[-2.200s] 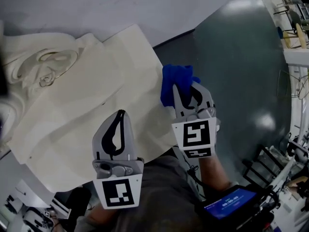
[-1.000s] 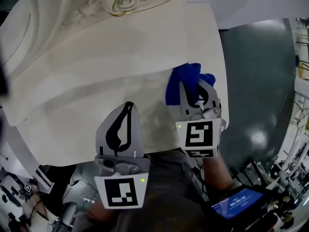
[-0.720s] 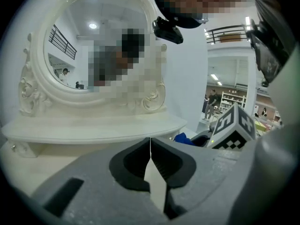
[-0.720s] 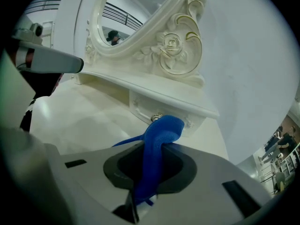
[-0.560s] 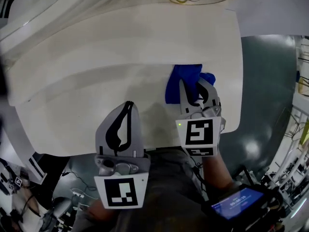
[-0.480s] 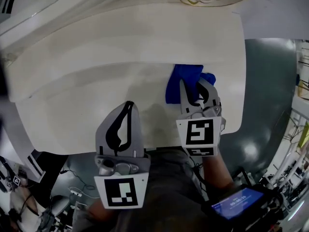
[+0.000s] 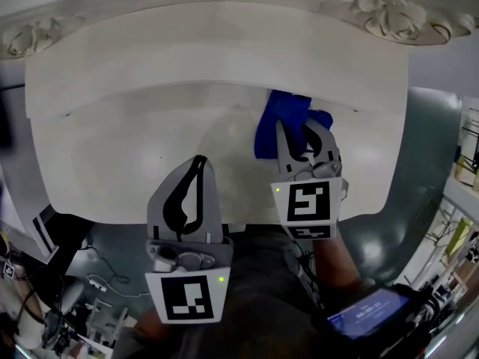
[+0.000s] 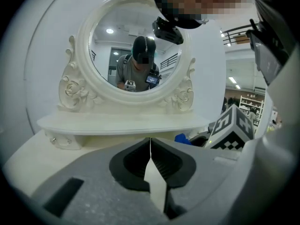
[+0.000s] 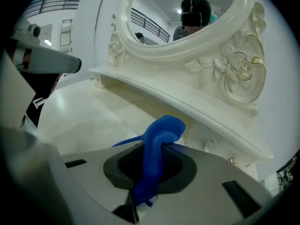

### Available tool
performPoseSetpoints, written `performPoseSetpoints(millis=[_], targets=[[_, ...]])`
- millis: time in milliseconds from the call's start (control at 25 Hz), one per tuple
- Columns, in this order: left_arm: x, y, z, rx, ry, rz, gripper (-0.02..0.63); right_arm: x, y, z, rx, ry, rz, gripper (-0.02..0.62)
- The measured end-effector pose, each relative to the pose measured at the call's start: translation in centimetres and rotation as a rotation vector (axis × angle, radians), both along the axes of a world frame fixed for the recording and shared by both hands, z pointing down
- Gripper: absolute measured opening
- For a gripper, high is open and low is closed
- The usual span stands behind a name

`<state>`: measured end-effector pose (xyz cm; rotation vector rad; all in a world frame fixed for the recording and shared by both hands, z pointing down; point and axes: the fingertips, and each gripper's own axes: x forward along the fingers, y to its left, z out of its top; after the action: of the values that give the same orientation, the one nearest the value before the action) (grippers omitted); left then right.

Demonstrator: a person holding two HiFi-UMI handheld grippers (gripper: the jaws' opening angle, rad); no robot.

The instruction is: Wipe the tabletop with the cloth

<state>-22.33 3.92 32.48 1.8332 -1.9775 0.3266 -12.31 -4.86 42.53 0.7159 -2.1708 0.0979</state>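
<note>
A blue cloth (image 7: 278,126) bunches out of my right gripper (image 7: 299,137), which is shut on it just above the white tabletop (image 7: 150,140), near the foot of the back shelf. In the right gripper view the cloth (image 9: 159,139) rises as a folded strip between the jaws of the right gripper (image 9: 147,172), with the tabletop (image 9: 79,111) beyond. My left gripper (image 7: 197,159) hovers over the front middle of the table, shut with nothing in it. Its jaws meet in a thin line in the left gripper view (image 8: 150,144), where a bit of the cloth (image 8: 183,138) shows at right.
A raised shelf (image 8: 122,123) with carved ornament runs along the table's back under an oval mirror (image 8: 136,55). Grey floor (image 7: 426,148) lies to the right of the table. Cables and stands (image 7: 67,313) clutter the lower left. A lit screen (image 7: 363,313) sits at lower right.
The table has swung round in the head view, so its back shelf now runs across the top. Both grippers have shifted across the tabletop together. The cloth stays gripped.
</note>
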Motion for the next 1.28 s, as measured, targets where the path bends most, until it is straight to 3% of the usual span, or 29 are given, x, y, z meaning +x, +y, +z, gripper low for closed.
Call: performPoseSetpoints(millis=[560, 960, 1280], targets=[[-9.1, 7.9, -0.2, 0.014, 0.001, -0.162, 0.018, -10.8, 6.4, 0.1, 0.005, -0.004, -0.166, 0.057], [-10.8, 11.6, -0.2, 0.028, 0.005, -0.177, 0.018, -13.0, 10.3, -0.2, 0.015, -0.01, -0.202, 0.057], [-9.2, 10.6, 0.7, 0.038, 0.021, -0.138, 0.018, -12.0, 11.9, 0.9, -0.004, -0.011, -0.223, 0.057]])
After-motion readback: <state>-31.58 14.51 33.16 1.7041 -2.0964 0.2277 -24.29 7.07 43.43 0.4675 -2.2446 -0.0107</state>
